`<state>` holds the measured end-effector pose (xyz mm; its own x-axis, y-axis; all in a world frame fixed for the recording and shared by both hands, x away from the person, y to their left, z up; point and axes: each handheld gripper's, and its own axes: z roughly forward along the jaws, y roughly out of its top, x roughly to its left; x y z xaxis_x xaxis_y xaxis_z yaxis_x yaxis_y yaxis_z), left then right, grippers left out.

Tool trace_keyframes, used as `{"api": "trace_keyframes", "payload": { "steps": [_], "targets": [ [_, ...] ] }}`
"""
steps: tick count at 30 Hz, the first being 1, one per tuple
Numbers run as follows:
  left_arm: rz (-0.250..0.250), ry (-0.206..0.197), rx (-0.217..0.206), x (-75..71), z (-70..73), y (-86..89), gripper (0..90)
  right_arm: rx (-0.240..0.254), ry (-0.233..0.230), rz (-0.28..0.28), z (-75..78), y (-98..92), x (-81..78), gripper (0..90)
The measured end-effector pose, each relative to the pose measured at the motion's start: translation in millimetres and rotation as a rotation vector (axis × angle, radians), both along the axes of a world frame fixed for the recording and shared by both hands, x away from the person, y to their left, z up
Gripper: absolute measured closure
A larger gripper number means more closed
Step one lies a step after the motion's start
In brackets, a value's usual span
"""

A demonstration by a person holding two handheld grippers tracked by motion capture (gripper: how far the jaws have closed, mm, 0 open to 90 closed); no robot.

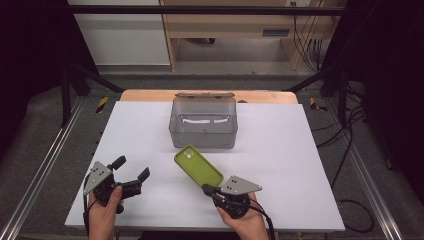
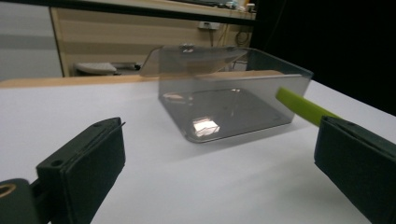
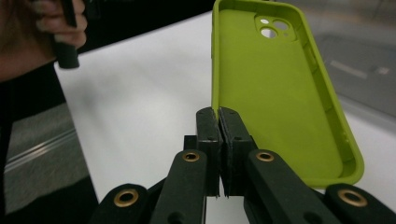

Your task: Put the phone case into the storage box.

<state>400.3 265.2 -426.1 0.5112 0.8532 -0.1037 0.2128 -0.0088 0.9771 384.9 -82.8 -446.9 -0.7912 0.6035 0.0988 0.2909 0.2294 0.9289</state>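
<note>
Right gripper (image 1: 209,190) sits near the table's (image 1: 280,150) front edge, jaws clamped on the near edge rim of a lime-green phone case (image 1: 198,166) — case tilted, far end up toward the bin. Left gripper (image 1: 131,173) at front left, jaws spread wide, holding nothing. White surface between them is bare. Farther back — clear plastic bin (image 1: 203,125), lid hinged open at rear, just beyond the case's far end.
</note>
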Motion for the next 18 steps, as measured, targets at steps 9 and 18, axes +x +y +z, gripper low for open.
{"api": "trace_keyframes", "payload": {
  "steps": [9,18],
  "targets": [
    [-0.056,0.012,0.01,13.3,18.2,-41.5,1.3,0.083,-0.077,-0.073,17.8,-21.6,18.8,87.9],
    [-0.056,-0.013,-0.029,40.6,43.6,-69.3,1.4,0.133,-0.103,-0.105,25.5,-20.0,39.1,87.9]
  ]
}}
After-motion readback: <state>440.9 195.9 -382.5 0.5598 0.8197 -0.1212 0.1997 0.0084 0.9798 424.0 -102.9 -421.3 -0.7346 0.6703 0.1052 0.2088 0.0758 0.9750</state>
